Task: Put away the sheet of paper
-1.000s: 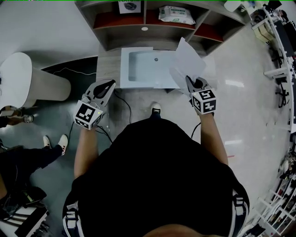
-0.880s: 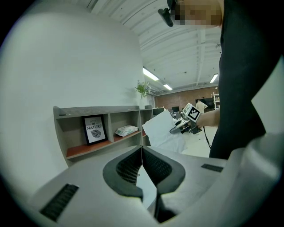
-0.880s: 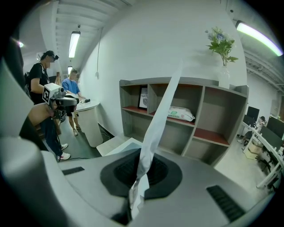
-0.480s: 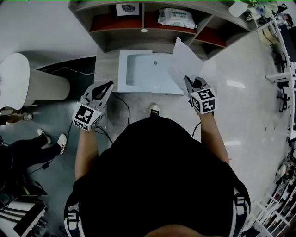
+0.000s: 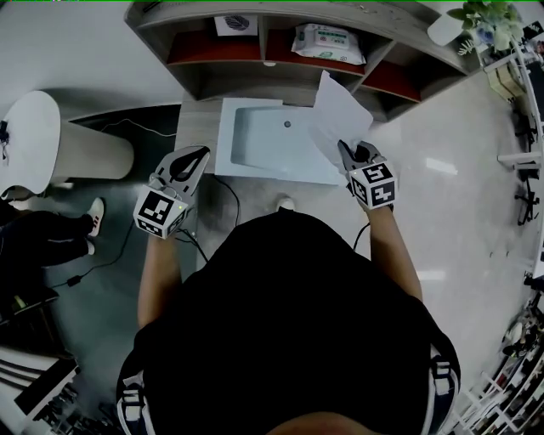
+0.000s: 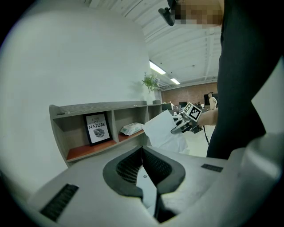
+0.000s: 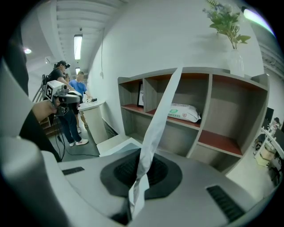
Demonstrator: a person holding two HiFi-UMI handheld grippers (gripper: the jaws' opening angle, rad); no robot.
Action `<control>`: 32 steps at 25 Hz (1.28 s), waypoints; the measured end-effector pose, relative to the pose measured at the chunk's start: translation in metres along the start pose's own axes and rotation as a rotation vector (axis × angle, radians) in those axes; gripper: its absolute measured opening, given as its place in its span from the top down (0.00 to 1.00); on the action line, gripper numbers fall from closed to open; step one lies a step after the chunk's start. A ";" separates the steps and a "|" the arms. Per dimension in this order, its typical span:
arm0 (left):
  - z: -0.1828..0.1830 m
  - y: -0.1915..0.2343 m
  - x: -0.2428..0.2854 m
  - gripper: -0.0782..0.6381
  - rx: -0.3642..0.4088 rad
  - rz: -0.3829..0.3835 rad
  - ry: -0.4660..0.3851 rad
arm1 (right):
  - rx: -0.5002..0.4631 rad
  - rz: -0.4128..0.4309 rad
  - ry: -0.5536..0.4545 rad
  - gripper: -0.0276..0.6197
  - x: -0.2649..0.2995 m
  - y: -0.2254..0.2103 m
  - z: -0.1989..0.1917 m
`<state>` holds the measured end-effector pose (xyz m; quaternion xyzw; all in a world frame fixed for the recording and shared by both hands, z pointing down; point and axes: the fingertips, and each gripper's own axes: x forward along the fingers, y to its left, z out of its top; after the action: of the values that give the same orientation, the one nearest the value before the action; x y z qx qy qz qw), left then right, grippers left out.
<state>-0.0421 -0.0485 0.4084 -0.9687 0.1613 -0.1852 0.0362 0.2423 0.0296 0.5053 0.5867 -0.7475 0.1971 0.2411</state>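
The white sheet of paper (image 5: 340,112) stands upright over the right end of a shallow white tray (image 5: 223,136), in front of a grey shelf unit (image 5: 204,72). My right gripper (image 5: 351,156) is shut on the sheet's lower edge. In the right gripper view the paper (image 7: 157,119) rises edge-on from between the pads of the right gripper (image 7: 143,163). My left gripper (image 5: 187,164) hangs to the left of the tray, shut with nothing in it. In the left gripper view its tips (image 6: 142,149) meet, and the paper (image 6: 160,129) and right gripper (image 6: 178,129) show beyond.
The shelf holds a pack of wet wipes (image 5: 327,42) and a framed print (image 6: 97,128). A white round stand (image 5: 38,140) is at the left, with a person's legs (image 5: 51,242) and a cable (image 5: 127,234) on the floor. A plant (image 5: 486,15) stands on the shelf's right end.
Both grippers and the paper stay almost where they were. The person at the left has shifted their feet.
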 end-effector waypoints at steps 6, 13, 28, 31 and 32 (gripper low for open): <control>0.009 -0.001 0.019 0.86 0.003 0.037 0.010 | -0.016 0.052 0.008 0.94 0.011 -0.011 -0.004; 0.014 -0.006 0.030 0.86 -0.004 0.049 0.016 | -0.044 0.096 0.014 0.94 0.022 -0.016 -0.003; 0.014 -0.002 0.035 0.86 -0.007 0.025 -0.014 | -0.057 0.093 0.031 0.93 0.023 -0.008 -0.001; 0.011 0.005 0.032 0.86 -0.008 0.019 -0.016 | -0.052 0.081 0.036 0.94 0.024 -0.005 0.001; 0.010 0.007 0.031 0.86 -0.008 0.018 -0.015 | -0.050 0.078 0.037 0.94 0.025 -0.004 0.002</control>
<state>-0.0136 -0.0655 0.4093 -0.9688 0.1703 -0.1769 0.0352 0.2413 0.0079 0.5182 0.5472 -0.7699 0.1985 0.2615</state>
